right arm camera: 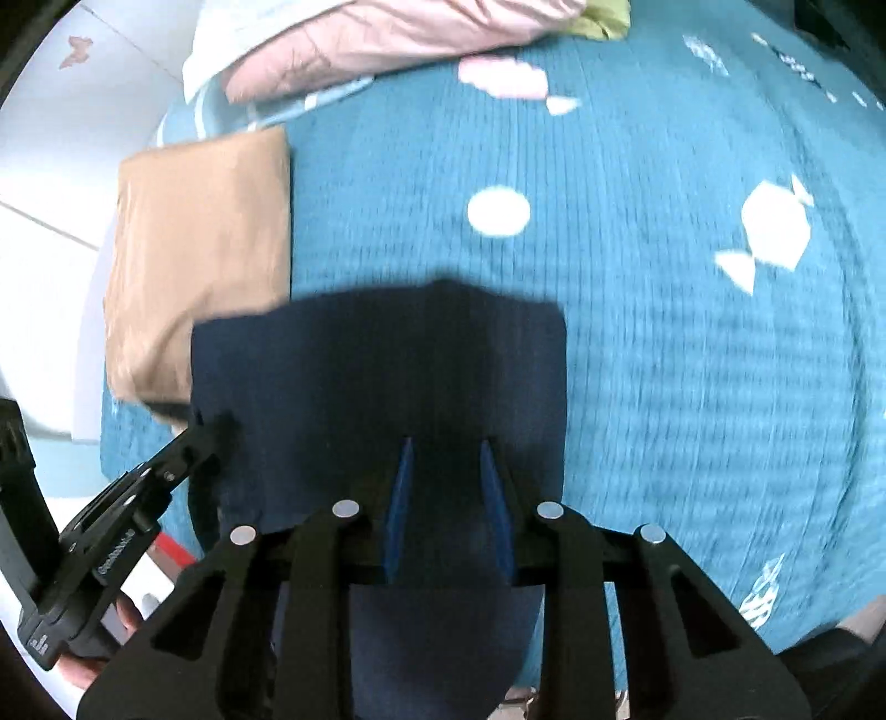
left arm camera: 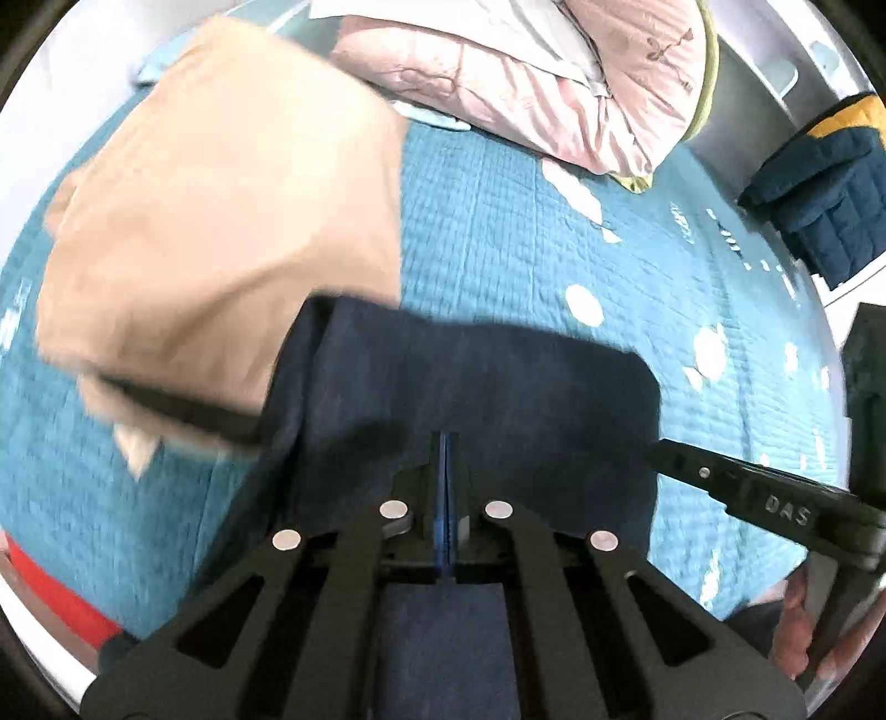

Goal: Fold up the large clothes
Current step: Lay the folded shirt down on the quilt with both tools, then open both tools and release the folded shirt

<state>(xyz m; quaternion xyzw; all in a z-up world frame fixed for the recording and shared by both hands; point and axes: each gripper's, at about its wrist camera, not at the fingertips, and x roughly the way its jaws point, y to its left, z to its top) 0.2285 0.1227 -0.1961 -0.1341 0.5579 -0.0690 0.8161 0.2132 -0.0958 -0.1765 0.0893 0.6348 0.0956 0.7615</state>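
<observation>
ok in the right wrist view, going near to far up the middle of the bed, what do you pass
right gripper → navy garment → teal quilted bedspread with its white dot → pink quilt at the far edge

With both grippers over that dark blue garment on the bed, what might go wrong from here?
1. The right gripper has a gap between its pads, so the navy garment may slip from that side.
2. The navy cloth overlaps the folded tan garment and could drag it out of shape.
</observation>
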